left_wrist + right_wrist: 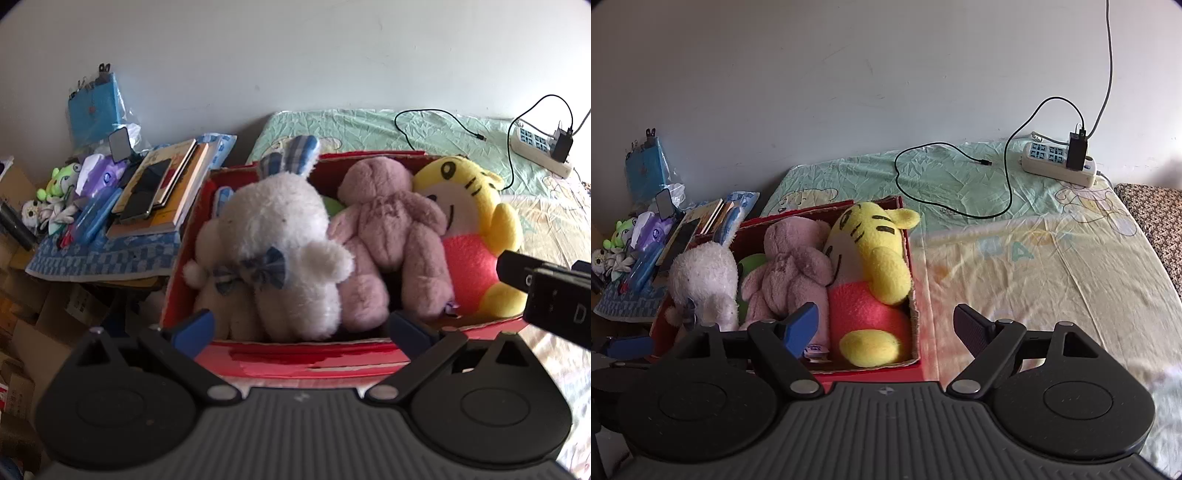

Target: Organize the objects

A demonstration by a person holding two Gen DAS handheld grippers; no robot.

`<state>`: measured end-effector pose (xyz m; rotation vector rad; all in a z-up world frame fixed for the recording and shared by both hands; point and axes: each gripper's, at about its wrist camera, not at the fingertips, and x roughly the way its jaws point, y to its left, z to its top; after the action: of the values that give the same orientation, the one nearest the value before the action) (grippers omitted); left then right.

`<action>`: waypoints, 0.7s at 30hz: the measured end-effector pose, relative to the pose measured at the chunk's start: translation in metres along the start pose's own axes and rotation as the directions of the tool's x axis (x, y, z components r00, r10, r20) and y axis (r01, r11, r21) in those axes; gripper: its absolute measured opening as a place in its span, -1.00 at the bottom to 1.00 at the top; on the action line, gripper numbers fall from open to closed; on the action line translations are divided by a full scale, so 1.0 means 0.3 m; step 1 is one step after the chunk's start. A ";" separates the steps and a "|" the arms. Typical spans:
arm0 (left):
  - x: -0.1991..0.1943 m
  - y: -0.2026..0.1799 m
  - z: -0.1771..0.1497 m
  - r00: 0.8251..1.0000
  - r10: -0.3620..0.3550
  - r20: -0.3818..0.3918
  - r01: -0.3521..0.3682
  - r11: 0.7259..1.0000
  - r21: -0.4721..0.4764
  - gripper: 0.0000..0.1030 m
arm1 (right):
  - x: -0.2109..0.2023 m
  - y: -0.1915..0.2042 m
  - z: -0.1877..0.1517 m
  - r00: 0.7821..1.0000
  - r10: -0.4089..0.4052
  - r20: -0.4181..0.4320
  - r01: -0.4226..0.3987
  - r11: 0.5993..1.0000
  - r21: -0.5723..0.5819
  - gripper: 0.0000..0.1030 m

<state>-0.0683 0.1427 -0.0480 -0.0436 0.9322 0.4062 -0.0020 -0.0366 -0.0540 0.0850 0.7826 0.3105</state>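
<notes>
Hovering at the near wall of the red cardboard box (314,363), the left gripper (301,330) spreads wide and grips nothing. The right gripper (886,326), equally wide and empty, straddles the box's right wall above the creased bedsheet (1052,277). Inside, packed side by side, lie a fluffy white rabbit (280,243), a pink plush bear (384,229) and a yellow tiger doll (469,221).
</notes>
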 end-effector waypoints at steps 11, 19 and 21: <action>0.023 0.090 -0.002 1.000 -0.015 -0.007 0.015 1.000 0.003 0.96 | 0.010 0.093 -0.013 1.000 -0.021 0.014 0.021 1.000 -0.016 0.60; 0.028 0.148 -0.005 0.999 -0.032 0.006 0.032 0.999 0.000 0.96 | 0.012 0.140 -0.011 0.999 -0.043 0.032 0.044 0.998 -0.034 0.60; 0.030 0.155 -0.007 0.999 -0.037 0.005 0.037 0.999 0.004 0.96 | 0.014 0.145 -0.014 0.998 -0.047 0.030 0.048 0.998 -0.029 0.60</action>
<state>-0.0818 0.1881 -0.0500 -0.0563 0.9255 0.3698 -0.0128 0.0059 -0.0516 0.0430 0.7501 0.2751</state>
